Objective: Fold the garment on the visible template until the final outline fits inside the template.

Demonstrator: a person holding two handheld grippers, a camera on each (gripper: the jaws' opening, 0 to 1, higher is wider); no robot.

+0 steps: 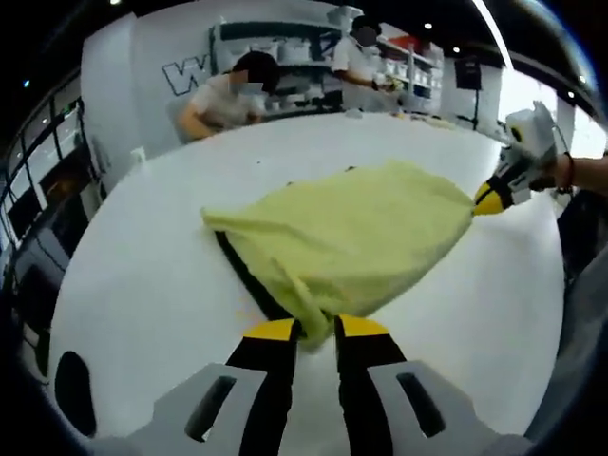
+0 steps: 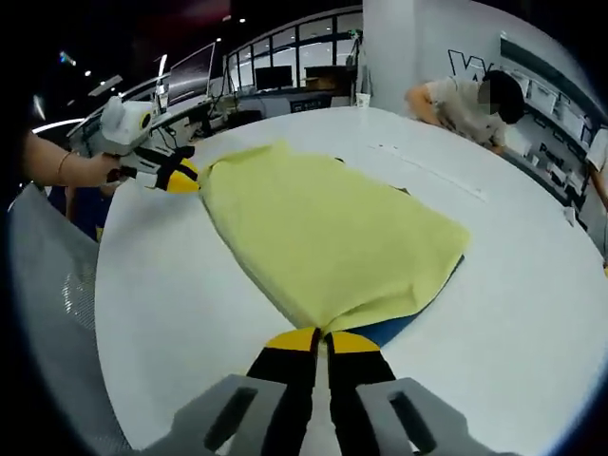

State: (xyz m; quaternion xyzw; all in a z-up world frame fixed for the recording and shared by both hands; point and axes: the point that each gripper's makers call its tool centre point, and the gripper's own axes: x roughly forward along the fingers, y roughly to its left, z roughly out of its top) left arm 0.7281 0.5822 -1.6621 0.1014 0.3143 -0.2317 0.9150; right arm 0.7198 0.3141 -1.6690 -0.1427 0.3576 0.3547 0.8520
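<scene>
**Inspector:** Starting at the left: the left gripper (image 1: pixel 316 330) has its jaws clamped on one corner of the yellow garment (image 1: pixel 351 233). The cloth lies spread on the white desk (image 1: pixel 142 294), over a dark template (image 1: pixel 249 277) whose edge shows beneath it.

**Assistant:** And the right?

**Inspector:** The right gripper (image 2: pixel 323 335) has its jaws pinched together on the opposite corner, with blue template (image 2: pixel 391 330) showing just beside them.

**Assistant:** Risks?

**Inspector:** In my judgement, three. Uneven pulling could drag the whole cloth off the template. A thin pinch may slip mid-fold and drop the corner askew. A folded edge could also land beyond the outline, since the cloth hides most of it.
</scene>
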